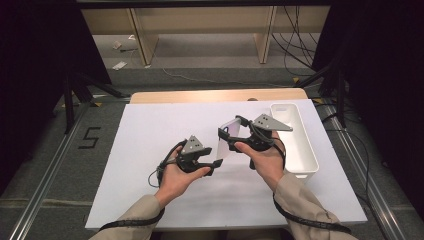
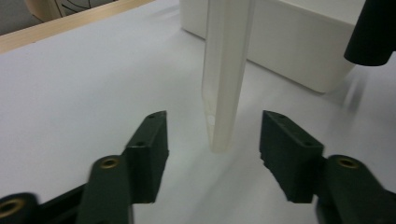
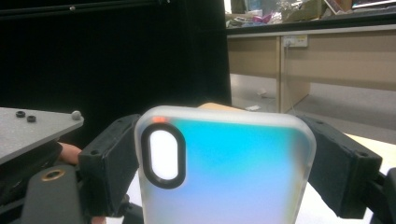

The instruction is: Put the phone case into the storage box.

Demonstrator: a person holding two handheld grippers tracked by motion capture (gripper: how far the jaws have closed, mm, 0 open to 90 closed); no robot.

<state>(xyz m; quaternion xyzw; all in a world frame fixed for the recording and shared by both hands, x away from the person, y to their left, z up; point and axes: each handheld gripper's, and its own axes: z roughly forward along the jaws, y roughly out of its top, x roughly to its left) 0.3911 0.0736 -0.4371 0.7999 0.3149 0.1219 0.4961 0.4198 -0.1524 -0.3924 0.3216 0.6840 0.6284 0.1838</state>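
My right fingers [image 3: 109, 163] are clamped on the two long edges of the phone case [image 3: 224, 168], one on each side, and they hold it in the air above the worktop [image 1: 150, 135]. My left fingers [image 2: 149, 154] are released: they stand apart with the lower end of the case [image 2: 224, 84] between them, and neither one touches it. In the high view the left gripper [image 1: 216, 164] sits just below and beside the right gripper [image 1: 227, 140], and the case [image 1: 231, 136] hangs between the two, near the white bin [image 1: 300, 145] at the right side of the worktop.

I judge the case to be very light, thin and a little flexible, with a frosted rim that looks smooth and maybe slippery. A hard squeeze in the middle could bend the walls inward, so I think the best hold is on the side edges, near a corner where the rim is stiffer.
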